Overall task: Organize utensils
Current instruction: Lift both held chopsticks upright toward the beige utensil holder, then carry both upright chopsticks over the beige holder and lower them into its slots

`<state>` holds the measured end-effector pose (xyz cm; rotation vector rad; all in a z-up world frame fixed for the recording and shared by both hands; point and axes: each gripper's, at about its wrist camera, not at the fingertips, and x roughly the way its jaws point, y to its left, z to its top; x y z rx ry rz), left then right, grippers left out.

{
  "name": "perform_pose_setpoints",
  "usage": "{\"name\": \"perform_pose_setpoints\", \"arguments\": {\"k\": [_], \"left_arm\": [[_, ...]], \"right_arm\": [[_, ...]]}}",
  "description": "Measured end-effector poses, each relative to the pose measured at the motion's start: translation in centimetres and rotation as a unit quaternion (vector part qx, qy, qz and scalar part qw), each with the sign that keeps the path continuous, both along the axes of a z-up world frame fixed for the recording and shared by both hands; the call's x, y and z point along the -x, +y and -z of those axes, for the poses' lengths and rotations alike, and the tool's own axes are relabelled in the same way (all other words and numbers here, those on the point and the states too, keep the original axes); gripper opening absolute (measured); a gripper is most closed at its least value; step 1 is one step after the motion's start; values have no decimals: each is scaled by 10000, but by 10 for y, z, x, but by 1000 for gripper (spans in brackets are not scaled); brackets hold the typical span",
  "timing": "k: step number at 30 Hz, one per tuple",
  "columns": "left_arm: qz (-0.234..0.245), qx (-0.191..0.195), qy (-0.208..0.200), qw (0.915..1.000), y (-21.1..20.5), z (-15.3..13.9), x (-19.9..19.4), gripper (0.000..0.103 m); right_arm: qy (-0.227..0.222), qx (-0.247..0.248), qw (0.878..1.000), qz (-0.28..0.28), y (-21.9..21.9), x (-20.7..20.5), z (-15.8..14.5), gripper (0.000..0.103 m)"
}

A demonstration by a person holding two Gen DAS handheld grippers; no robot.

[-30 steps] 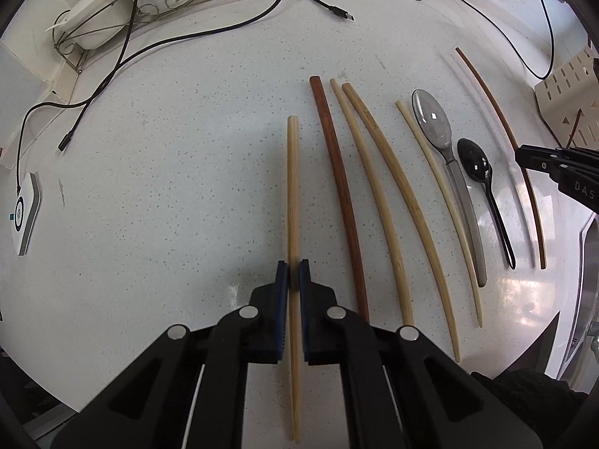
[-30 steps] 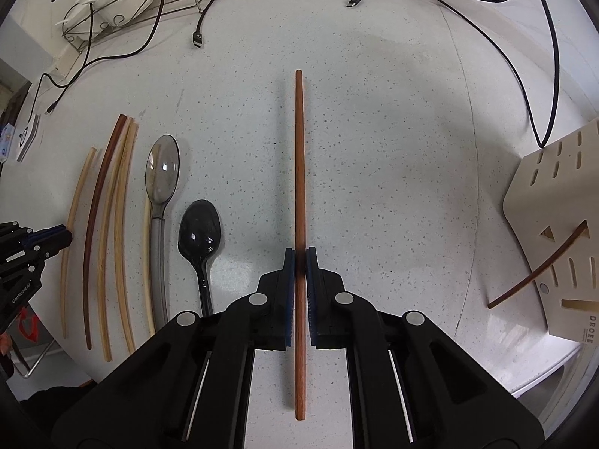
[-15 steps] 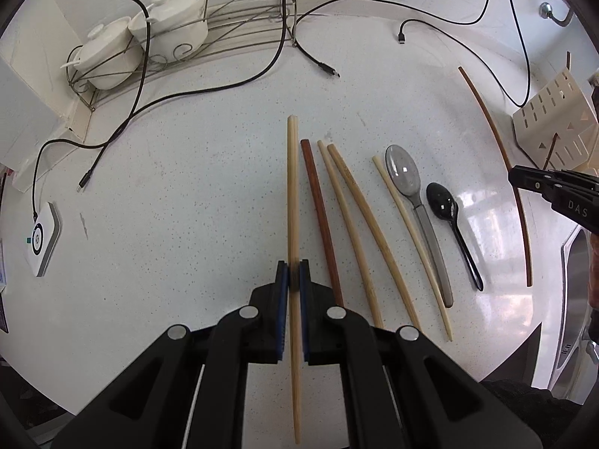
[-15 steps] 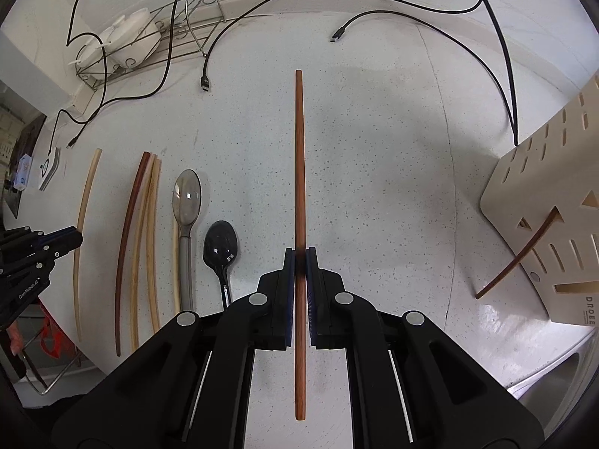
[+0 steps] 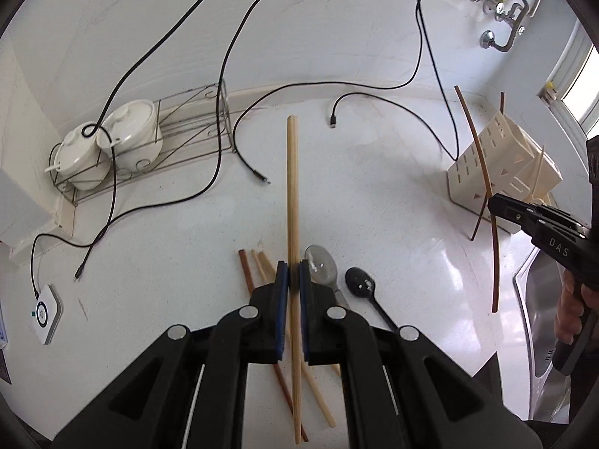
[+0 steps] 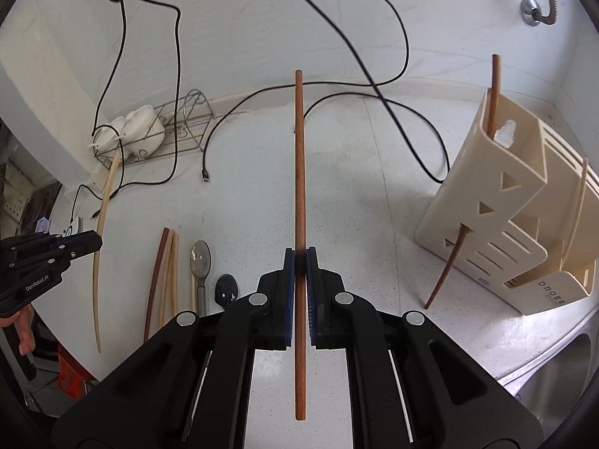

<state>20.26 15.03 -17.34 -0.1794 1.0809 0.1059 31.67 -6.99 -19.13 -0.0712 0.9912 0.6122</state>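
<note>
the white speckled countertop (image 6: 355, 187) is smooth and glossy; the steel sink (image 6: 561, 374) sits at its right edge. the cream plastic utensil holder (image 6: 498, 202) stands just beside the sink, a rigid slotted shell with triangular cut-outs and open-topped compartments; one dark chopstick stands in a rear compartment and another pokes out through a front slot, tip near the counter.

step in hand, as judged: transport. both picked sticks are clear of the counter, with the holder ahead.

right gripper (image 6: 299, 262): jaws closed down to stick width, blue pads clamping the reddish-brown chopstick (image 6: 299, 149) at about mid-length. round, straight, fine wood grain.

left gripper (image 5: 294, 277): jaws likewise closed tight, pads clamping the pale bamboo chopstick (image 5: 292, 187) below mid-length. squared top end, matte.

next move calls for tipping each stick toward upright, aligning the lower end over an open compartment, then lowering before release. the long free ends will swing; keep them clear of the black cables (image 6: 393, 86).

remaining on the counter: a group of chopsticks (image 6: 164, 269), a clear plastic spoon (image 6: 201, 262) and a black plastic spoon (image 6: 226, 292).
</note>
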Motion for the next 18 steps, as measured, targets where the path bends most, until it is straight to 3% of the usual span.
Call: {"name": "perform_pose_setpoints", "arguments": {"k": [10, 18], "left_arm": [[630, 36, -1147, 9914, -47, -59, -41, 6], [1183, 49, -2051, 9715, -101, -94, -68, 6]], "right_arm": [[-634, -569, 9930, 822, -63, 1, -35, 5], [-1379, -926, 9726, 1627, -124, 1, -61, 5]]}}
